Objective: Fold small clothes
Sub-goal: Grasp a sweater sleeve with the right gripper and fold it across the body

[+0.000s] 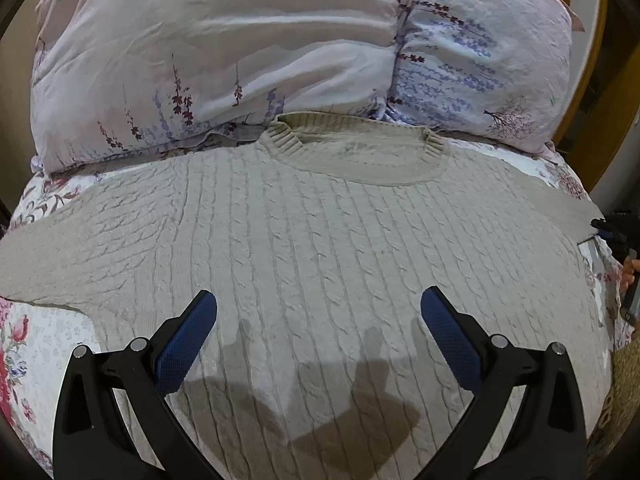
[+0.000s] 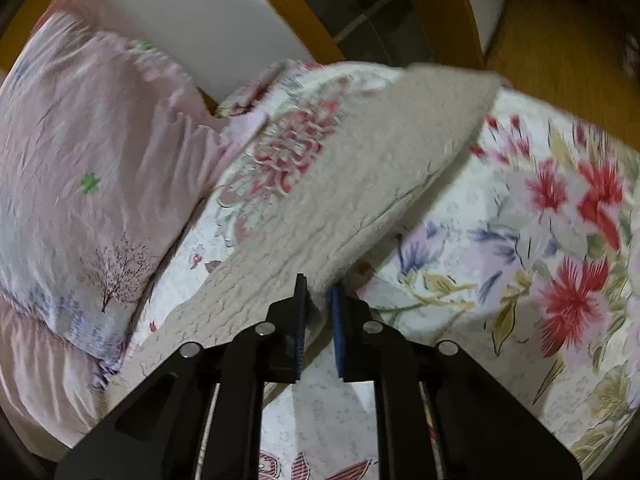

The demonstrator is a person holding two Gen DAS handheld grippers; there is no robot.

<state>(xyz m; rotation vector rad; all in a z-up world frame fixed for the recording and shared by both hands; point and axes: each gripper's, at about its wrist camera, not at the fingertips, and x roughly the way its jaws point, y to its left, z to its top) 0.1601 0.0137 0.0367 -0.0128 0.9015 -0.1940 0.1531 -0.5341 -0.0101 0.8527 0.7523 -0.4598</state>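
Observation:
A beige cable-knit sweater (image 1: 304, 248) lies flat on the bed, neck hole toward the pillow, sleeves spread left and right. My left gripper (image 1: 318, 304) hovers open and empty above the sweater's lower body. My right gripper (image 2: 319, 292) is shut on the edge of the sweater's right sleeve (image 2: 360, 168) and holds it lifted off the floral bedcover; the sleeve stretches away to its cuff. The right gripper also shows at the right edge of the left wrist view (image 1: 612, 232).
A pink floral pillow (image 1: 240, 52) lies behind the sweater's collar and shows in the right wrist view (image 2: 80, 140). The floral bedcover (image 2: 540, 220) spreads under everything. A wooden bed frame (image 2: 288, 12) and wooden floor (image 2: 560, 40) lie beyond.

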